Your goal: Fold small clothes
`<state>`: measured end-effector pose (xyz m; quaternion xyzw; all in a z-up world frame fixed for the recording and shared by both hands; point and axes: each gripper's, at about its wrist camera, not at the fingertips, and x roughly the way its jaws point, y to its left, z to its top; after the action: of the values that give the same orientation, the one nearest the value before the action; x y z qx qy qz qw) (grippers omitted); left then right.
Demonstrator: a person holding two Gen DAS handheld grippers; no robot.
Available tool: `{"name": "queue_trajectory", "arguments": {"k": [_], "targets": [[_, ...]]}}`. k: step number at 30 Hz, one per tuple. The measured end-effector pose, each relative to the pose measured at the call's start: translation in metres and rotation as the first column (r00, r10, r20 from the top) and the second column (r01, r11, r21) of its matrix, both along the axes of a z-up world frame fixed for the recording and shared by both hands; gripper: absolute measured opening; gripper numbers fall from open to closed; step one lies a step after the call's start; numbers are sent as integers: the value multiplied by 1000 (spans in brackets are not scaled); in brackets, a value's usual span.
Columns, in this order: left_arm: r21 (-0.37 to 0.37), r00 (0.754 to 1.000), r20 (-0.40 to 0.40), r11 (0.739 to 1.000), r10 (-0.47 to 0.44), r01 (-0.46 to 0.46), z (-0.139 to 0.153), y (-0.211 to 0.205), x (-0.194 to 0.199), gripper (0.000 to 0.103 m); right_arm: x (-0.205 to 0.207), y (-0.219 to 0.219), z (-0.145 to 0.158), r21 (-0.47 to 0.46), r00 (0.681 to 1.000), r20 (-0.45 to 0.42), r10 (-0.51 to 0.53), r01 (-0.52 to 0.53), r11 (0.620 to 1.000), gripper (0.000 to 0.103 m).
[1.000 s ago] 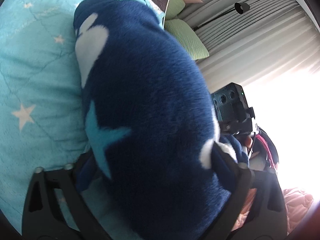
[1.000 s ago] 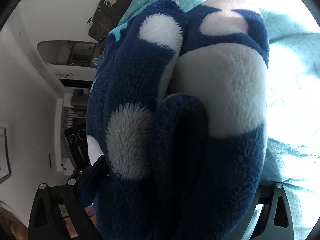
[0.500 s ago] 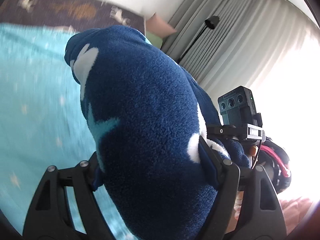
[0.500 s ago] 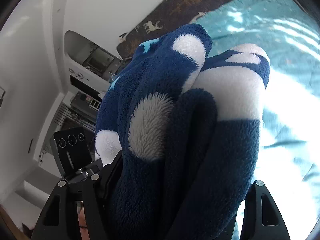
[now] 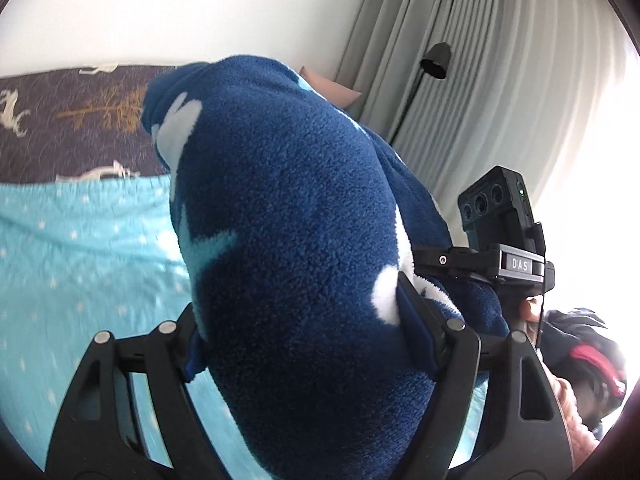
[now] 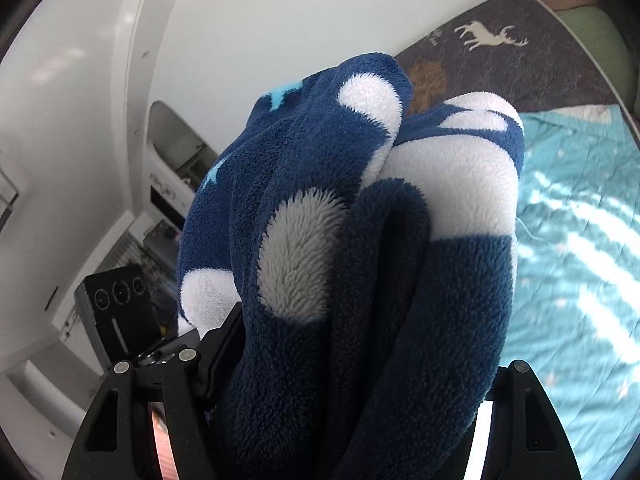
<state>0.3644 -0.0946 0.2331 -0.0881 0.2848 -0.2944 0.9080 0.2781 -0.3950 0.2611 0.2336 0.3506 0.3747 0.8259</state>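
Note:
A navy fleece garment (image 5: 288,240) with white spots and pale blue stars fills the left wrist view. My left gripper (image 5: 296,344) is shut on it, with fabric bulging up between the black fingers (image 5: 420,328). In the right wrist view the same garment (image 6: 360,260) is bunched in thick folds. My right gripper (image 6: 352,368) is shut on it. Both hold it lifted above the turquoise star bedspread (image 5: 80,260). The right gripper's body (image 5: 504,232) shows to the right in the left wrist view, close by. The fingertips of both are hidden by fabric.
A dark headboard cover with deer print (image 5: 60,128) runs behind the bed, also in the right wrist view (image 6: 500,52). Grey curtains (image 5: 480,80) and a bright window stand at right. White wall and shelving (image 6: 172,160) lie left of the right gripper. The bedspread (image 6: 580,240) spreads right.
Both grippers have lifted and tilted up with the garment; the bedspread has dropped lower in view and the wall and headboard now show. Both grips are unchanged.

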Motion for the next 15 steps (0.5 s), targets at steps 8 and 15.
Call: {"name": "queue_trajectory", "arguments": {"k": [8, 15], "targets": [[26, 993, -88, 996, 82, -80, -86, -5, 115, 79, 114, -2, -55, 2, 988, -125, -94, 95, 995, 73], [85, 935, -285, 977, 213, -197, -213, -7, 169, 79, 180, 9, -159, -122, 950, -259, -172, 144, 982, 73]]}}
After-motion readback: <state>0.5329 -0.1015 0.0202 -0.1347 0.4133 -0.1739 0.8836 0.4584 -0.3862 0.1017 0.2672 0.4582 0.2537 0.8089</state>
